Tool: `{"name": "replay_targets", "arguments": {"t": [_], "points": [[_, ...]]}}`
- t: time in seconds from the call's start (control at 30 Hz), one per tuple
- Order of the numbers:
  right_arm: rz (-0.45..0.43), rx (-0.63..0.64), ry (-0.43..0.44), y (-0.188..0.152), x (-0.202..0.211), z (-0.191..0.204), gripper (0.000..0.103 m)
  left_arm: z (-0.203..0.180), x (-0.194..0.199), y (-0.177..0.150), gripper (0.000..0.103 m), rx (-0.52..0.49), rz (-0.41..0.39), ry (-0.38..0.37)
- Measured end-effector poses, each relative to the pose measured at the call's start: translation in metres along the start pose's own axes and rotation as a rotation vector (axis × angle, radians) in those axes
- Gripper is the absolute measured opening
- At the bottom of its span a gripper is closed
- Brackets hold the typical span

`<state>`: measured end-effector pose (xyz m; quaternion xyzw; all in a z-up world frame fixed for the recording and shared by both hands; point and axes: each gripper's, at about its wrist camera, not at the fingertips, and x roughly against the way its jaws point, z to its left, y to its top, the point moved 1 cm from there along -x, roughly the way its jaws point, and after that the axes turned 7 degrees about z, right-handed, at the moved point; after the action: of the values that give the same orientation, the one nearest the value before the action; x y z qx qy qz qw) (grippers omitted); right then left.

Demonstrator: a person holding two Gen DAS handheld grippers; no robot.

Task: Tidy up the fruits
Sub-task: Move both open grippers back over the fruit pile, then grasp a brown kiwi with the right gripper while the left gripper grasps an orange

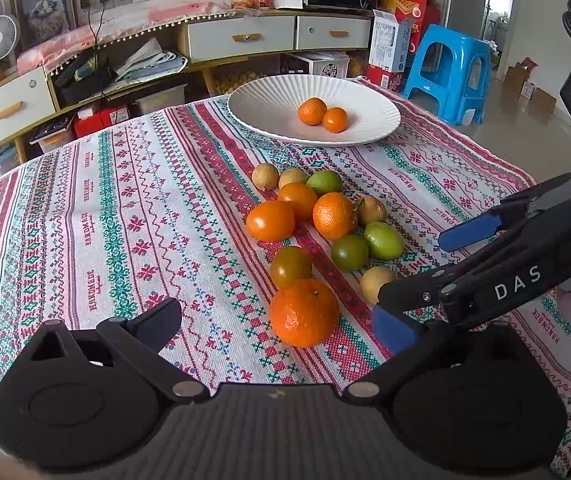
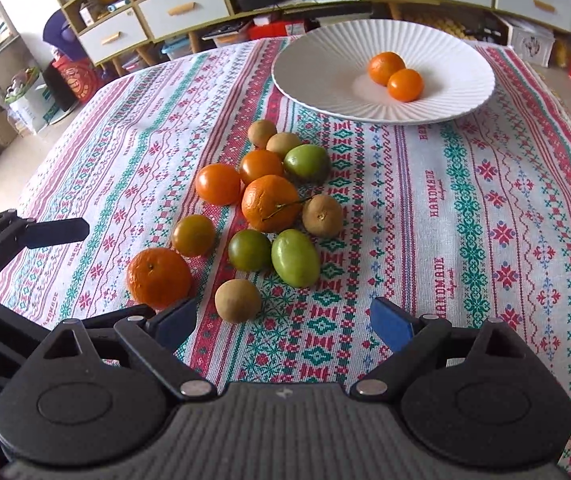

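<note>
- Left wrist view: a living room, a wooden sideboard (image 1: 241, 36) with white drawers along the far wall, a blue stool (image 1: 451, 70) far right, and a counter under a patterned tablecloth (image 1: 125, 208) in red, green and white.
- Far centre sits a white ribbed plate (image 1: 261, 108), with two oranges (image 1: 322, 115) touching each other on it.
- Mid-counter lies the loose fruit pile (image 1: 317, 216): orange, green and tan fruit bunched together, most of it touching.
- Nearest of the lot is a big orange (image 1: 304, 312), just in front of a dark green-brown fruit (image 1: 290, 266).
- The left tool (image 1: 277, 324) is spread wide, nothing between its fingers; the big orange lies just ahead of the gap.
- The right tool (image 1: 425, 280) reaches in from the right, blue pads apart, a tan fruit (image 1: 373, 282) right by its near finger.
- Right wrist view: same counter, the sideboard (image 2: 189, 8) across the top, the plate (image 2: 317, 76) far right of centre with its two oranges (image 2: 395, 74).
- The pile (image 2: 269, 204) sits centre; the tan fruit (image 2: 238, 300) lies near, just ahead of the gap.
- The right tool (image 2: 285, 322) gapes wide and grips nothing.
- The big orange (image 2: 159, 278) sits near left, beside the left finger; the left tool (image 2: 59, 232) pokes in at the left edge.
</note>
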<state>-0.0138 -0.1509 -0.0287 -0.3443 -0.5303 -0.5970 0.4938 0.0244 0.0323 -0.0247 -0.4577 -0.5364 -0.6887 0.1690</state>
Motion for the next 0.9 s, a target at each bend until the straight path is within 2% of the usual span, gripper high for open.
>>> {"name": "replay_targets", "arguments": {"t": [0.27,0.47,0.6,0.8,0.9], "points": [[-0.033,0.077,0.005,-0.013,-0.003,0.008,0.086,-0.001,-0.006,-0.015,0.103,-0.071,-0.006,-0.008],[-0.065,0.144,0.021,-0.016,0.0,0.016,0.073,-0.003,-0.014,-0.017,0.09,-0.105,0.023,-0.017],[-0.088,0.188,0.044,-0.016,0.0,0.024,0.059,-0.005,-0.014,-0.016,0.084,-0.11,0.025,-0.028],[-0.109,0.215,0.056,-0.014,-0.001,0.028,0.049,-0.006,-0.016,-0.015,0.08,-0.105,0.022,-0.029],[-0.109,0.218,0.05,-0.014,-0.003,0.027,0.041,-0.005,-0.017,-0.014,0.078,-0.096,0.019,-0.027]]}}
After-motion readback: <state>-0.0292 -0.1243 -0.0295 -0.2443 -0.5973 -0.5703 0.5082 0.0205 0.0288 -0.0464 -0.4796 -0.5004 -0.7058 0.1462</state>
